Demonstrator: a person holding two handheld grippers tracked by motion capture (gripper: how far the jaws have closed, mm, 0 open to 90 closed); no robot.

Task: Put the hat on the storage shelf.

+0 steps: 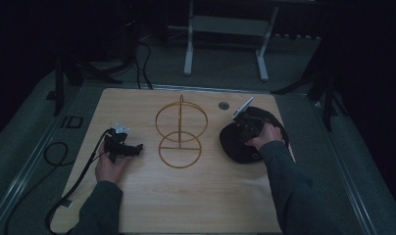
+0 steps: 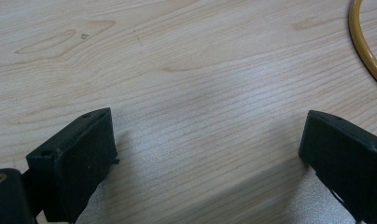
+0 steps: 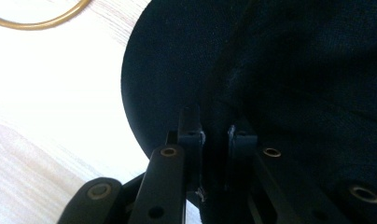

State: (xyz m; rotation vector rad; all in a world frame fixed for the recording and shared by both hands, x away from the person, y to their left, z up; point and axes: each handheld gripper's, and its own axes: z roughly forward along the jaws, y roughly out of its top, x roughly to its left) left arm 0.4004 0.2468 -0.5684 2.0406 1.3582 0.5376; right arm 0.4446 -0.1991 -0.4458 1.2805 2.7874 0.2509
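Observation:
A black cap [image 1: 234, 146] lies on the right side of the wooden table [image 1: 186, 200]. My right gripper [image 1: 246, 128] rests on top of it, its jaws pinched together on a fold of the cap's dark fabric [image 3: 294, 70], fingertips [image 3: 190, 122] nearly touching. A gold wire stand [image 1: 180, 129], two rings on an upright rod, rises at the table's middle. My left gripper [image 1: 136, 148] sits on the table left of the stand, jaws wide apart over bare wood [image 2: 207, 135]. A piece of the stand's ring [image 2: 364, 46] curves past at the upper right; another arc [image 3: 42, 18] is at the top left.
A round grey grommet [image 1: 224, 105] sits near the table's far edge. Beyond the table stands a white frame [image 1: 225, 29] on the floor. A black cable [image 1: 56, 154] trails off the left edge. Dark tripod legs [image 1: 313, 83] flank the back corners.

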